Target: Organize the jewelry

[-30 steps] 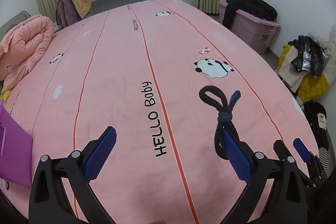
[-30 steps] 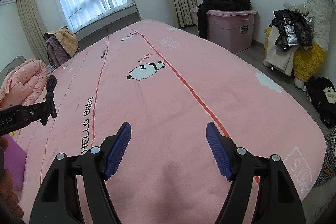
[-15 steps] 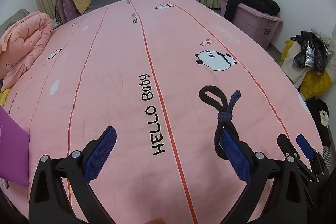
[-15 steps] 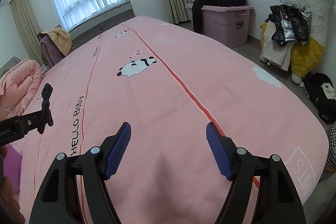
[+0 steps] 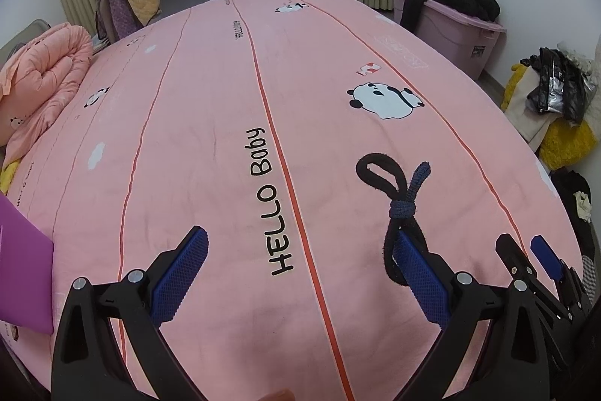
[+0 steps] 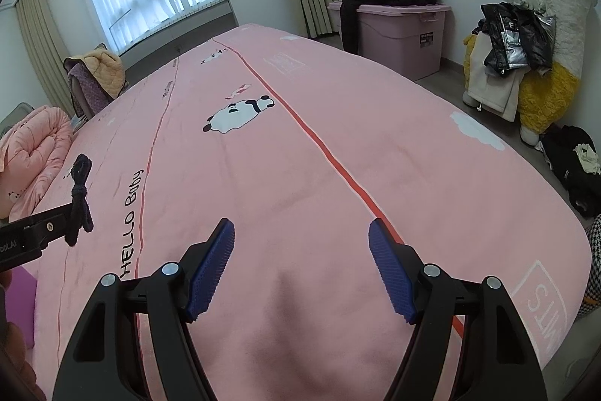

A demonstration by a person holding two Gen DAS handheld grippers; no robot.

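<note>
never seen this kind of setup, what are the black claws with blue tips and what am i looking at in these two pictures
These are two hand-held grippers, one in each of a person's hands, each carrying a fisheye camera that looks forward between its fingers. One picture comes from the left gripper, the other from the right gripper. Both are open, jaws wide apart, above a pink bedspread printed with pandas and "HELLO Baby".

A dark knotted hair tie hangs looped over one finger of the left gripper rather than being squeezed; the right view shows it from the side. A purple box sits at the left edge. The right gripper holds nothing.
</note>
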